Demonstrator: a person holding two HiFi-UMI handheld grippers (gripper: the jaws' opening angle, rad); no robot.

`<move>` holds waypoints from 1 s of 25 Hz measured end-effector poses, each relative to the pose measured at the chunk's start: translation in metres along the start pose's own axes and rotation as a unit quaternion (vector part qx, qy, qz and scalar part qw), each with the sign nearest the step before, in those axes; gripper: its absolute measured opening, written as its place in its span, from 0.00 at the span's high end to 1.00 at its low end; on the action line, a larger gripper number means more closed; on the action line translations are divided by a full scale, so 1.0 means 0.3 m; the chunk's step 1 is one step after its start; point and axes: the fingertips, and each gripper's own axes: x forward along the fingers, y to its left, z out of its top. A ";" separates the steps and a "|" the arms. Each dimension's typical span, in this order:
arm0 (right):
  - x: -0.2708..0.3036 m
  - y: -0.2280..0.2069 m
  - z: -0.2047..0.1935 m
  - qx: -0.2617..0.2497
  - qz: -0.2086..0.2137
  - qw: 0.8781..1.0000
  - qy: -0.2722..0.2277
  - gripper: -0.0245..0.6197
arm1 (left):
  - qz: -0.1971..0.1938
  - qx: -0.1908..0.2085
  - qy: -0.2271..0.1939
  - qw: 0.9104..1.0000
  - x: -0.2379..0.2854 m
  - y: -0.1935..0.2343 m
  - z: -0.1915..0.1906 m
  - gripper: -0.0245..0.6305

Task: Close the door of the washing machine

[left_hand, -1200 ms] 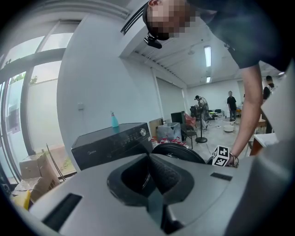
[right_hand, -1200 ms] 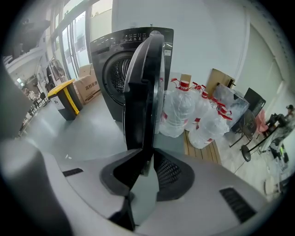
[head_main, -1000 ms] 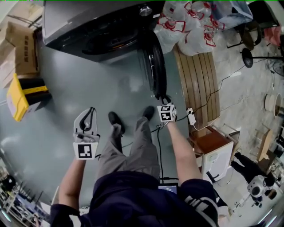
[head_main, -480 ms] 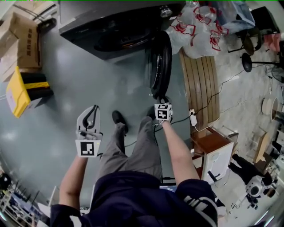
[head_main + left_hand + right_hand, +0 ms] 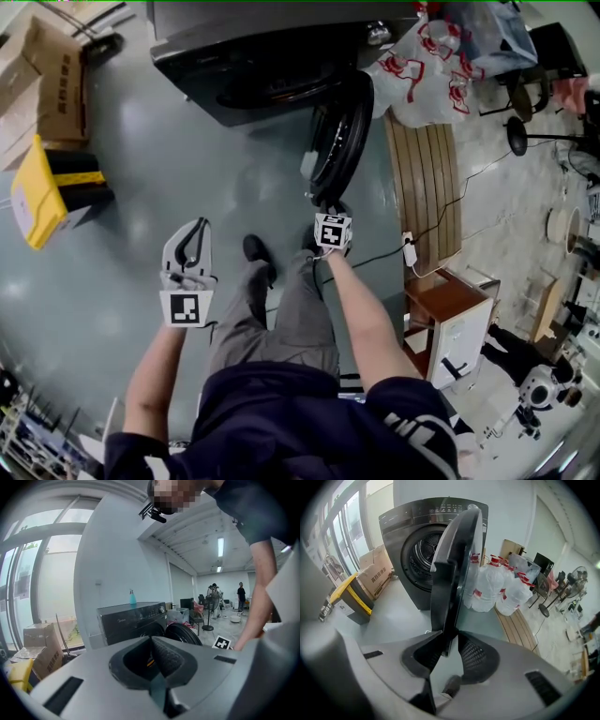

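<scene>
The door (image 5: 339, 131) juts out from the washing machine (image 5: 272, 56), wide open, so closing is barely begun. The right tongs (image 5: 451, 641) straddle its free edge and are loosening, not pinching it. The left tongs (image 5: 152, 660) are clenched and empty, well back from the machine.

Daylight is pouring through the tall glass windows (image 5: 47, 573) left of the dark grey front-loading washing machine (image 5: 133, 620), bleaching them almost white. Right of the machine, long white ceiling strip lights (image 5: 220, 546) are glowing and blooming slightly. In the head view, the glossy grey-green floor (image 5: 141, 159) in front of the machine is throwing back soft pale patches of glare, and shadows there are falling faint. The machine's round black door (image 5: 452, 559) is catching a pale sheen along its edge. Every view is bulging at its edges, and both gripper views are darkening into black corners. The left gripper (image 5: 151, 639), nearest its lens, is probably sitting slightly out of focus.
</scene>
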 end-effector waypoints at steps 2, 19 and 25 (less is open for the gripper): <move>0.009 0.043 0.016 0.007 0.004 1.000 0.000 0.77 | 0.008 -0.009 0.001 1.000 0.002 0.029 -0.003 0.91; 0.115 0.332 0.184 0.044 0.047 0.998 -0.004 0.71 | 0.083 -0.010 0.018 0.996 0.072 0.132 0.022 0.91; 0.131 0.417 0.236 0.055 0.043 0.997 -0.011 0.71 | 0.108 -0.013 0.025 0.994 0.009 0.213 0.004 0.91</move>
